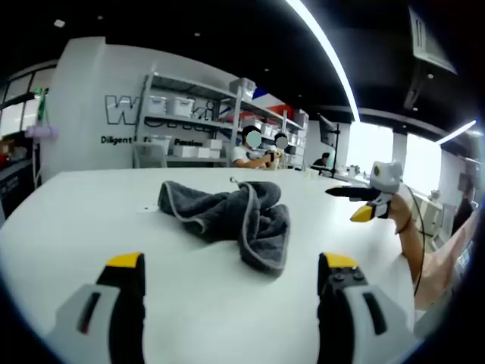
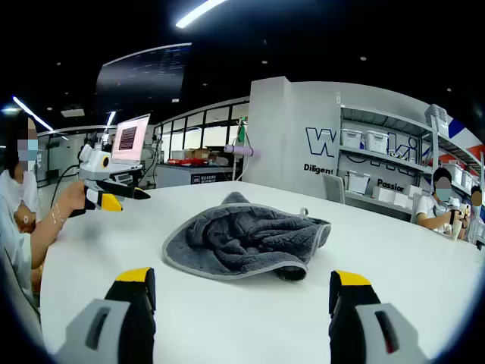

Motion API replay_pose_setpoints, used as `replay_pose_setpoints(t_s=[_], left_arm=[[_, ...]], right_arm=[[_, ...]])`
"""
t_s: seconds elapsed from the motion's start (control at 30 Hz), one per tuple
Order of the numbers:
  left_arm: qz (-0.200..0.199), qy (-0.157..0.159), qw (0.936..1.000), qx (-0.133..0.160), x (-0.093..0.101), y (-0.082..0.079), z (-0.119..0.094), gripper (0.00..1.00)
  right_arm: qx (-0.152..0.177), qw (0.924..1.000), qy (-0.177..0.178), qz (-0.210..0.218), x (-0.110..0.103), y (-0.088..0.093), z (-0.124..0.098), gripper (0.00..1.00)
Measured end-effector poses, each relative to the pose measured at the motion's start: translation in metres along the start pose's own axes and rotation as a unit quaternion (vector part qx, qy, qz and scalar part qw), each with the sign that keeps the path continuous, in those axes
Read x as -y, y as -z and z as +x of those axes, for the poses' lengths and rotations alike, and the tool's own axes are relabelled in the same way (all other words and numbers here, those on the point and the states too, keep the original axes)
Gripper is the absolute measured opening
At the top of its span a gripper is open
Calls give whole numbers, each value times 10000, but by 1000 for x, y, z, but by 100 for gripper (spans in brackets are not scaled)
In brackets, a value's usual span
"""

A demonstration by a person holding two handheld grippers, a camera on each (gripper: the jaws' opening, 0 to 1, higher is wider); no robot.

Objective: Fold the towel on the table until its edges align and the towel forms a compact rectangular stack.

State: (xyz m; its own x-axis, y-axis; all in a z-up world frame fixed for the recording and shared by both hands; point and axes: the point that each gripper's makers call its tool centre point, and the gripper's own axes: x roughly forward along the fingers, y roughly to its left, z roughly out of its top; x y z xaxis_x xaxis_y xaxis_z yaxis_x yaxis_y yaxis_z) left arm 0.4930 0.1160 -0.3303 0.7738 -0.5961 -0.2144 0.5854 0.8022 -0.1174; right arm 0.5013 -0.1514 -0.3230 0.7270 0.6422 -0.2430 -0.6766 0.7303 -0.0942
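Up front in the left gripper view, the left gripper (image 1: 231,292) hovers low over the white table (image 1: 91,220), its two yellow-tipped grey jaws spread wide with nothing between them. Beyond the jaws lies the grey towel (image 1: 231,216), crumpled into an uneven heap of soft terry cloth with a lighter stitched hem and a small hanging loop at its far edge; it sits well apart from the jaw tips. At the right, the right gripper (image 1: 362,203) comes in above the table's far side, held by a hand (image 1: 413,239) and forearm that the picture's edge cuts off. Its black and yellow jaw tips point toward the towel, too small here to judge their gap. Behind the table stand metal shelves (image 1: 204,125) with white boxes, against a wall with partly hidden lettering, and two seated people.

Over in the right gripper view, the right gripper (image 2: 242,292) likewise floats above the table (image 2: 409,265), jaws parted wide and empty. The towel (image 2: 246,243) lies just ahead of them, a rumpled, loosely rounded mound, its hem curling along the near edge. At the left, the left gripper (image 2: 121,199) is held in a hand (image 2: 72,199) above the table's corner, its tips looking close together, though that is hard to make out. A laptop (image 2: 130,140) glows behind it.
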Motion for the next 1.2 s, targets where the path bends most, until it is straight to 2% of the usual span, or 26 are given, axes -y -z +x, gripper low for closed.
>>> replay_pose_setpoints(t_s=[1.2], left_arm=[[130,15,9999,-97,3,1,2,99]], right_arm=[[-17,10000,-61,-36,-4,0,0,100]])
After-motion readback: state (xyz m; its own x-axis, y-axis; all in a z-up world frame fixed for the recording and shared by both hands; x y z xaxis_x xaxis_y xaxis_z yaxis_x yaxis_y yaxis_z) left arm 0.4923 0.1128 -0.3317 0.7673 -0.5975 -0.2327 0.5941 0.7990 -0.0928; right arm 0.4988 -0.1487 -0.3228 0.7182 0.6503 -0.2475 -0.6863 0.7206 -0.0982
